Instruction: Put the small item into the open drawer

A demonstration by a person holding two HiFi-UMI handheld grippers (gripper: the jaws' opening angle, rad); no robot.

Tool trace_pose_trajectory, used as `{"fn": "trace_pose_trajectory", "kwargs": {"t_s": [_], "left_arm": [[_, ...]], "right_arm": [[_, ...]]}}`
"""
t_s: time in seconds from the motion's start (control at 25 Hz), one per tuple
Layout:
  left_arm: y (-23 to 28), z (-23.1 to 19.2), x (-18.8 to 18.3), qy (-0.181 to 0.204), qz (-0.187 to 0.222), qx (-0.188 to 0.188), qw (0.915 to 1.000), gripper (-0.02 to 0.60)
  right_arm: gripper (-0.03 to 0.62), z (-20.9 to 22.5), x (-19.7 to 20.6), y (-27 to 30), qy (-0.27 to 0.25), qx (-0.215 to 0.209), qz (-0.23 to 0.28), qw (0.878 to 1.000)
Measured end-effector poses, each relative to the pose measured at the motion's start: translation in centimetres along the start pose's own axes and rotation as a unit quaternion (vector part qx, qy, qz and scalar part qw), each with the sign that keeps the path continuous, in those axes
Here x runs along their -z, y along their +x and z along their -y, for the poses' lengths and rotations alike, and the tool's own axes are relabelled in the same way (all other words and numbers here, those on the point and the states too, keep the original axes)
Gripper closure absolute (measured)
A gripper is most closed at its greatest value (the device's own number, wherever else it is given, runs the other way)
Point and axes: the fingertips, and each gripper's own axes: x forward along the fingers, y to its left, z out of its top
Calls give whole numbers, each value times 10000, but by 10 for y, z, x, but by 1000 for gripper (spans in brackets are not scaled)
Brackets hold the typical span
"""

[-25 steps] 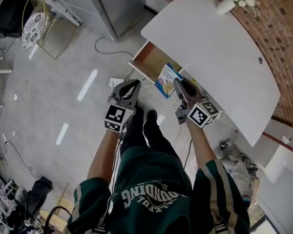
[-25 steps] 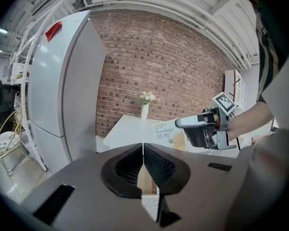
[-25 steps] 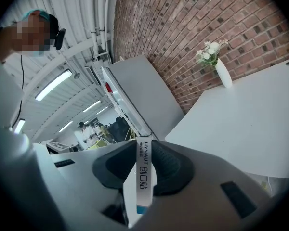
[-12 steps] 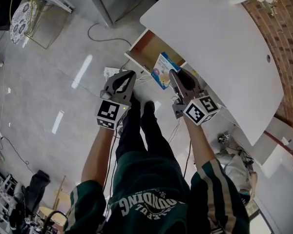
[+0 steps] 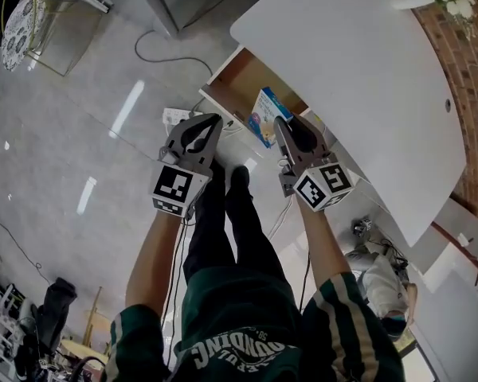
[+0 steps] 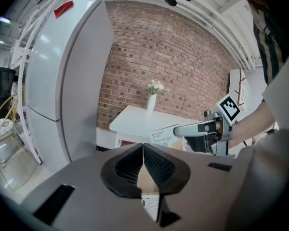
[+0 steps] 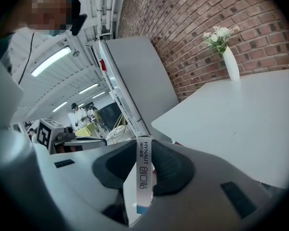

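- Head view:
  - R gripper (image 5: pixel 280 127) is clamped on the box (image 5: pixel 264 116).
  - The box sits just off the table (image 5: pixel 358 70) edge, by the near end of the open drawer (image 5: pixel 247 86) that sticks out from under the table. It's not inside yet.
  - L gripper (image 5: pixel 211 124) is beside it, further from the table, jaws pressed together, nothing in them.
- Left gripper view:
  - L gripper (image 6: pixel 143 150) tips meet, no item btwn them.
  - Beyond them, R gripper (image 6: pixel 202 129) holds the box (image 6: pixel 161 138) out in front of the table (image 6: pixel 135 121). One end of the box is in the jaws, the rest pokes fwd.
  - A vase (image 6: pixel 151 102) stands at the table's far side.
- Right gripper view:
  - R gripper (image 7: pixel 144 153) pads press the broad faces of the box (image 7: pixel 143 174), w/ the narrow printed edge towards the camera.
  - The table (image 7: pixel 231 109) is off to the right and the vase (image 7: pixel 230 61) is on it.
- Handling (judgement):
  - It's a thin card carton, prob. light and near-hollow. Walls will dent if squeezed hard.
  - The glossy print is likely a bit slick, so a loose grip could let it pivot or slip.
  - Best hold is across the flat faces near an end, as now, w/ moderate squeeze.
  - It should drop flat w/o damage. Not fragile, but the corners crush easily vs the drawer wall.
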Motion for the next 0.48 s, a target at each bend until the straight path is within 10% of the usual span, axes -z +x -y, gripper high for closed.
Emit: {"fn": "trace_pose_trajectory", "kwargs": {"t_s": [0.48], "left_arm": [[32, -19, 29, -64, -55, 104, 9999, 560]], "right_arm": [[484, 29, 45, 40, -241, 198, -268, 9992]]}}
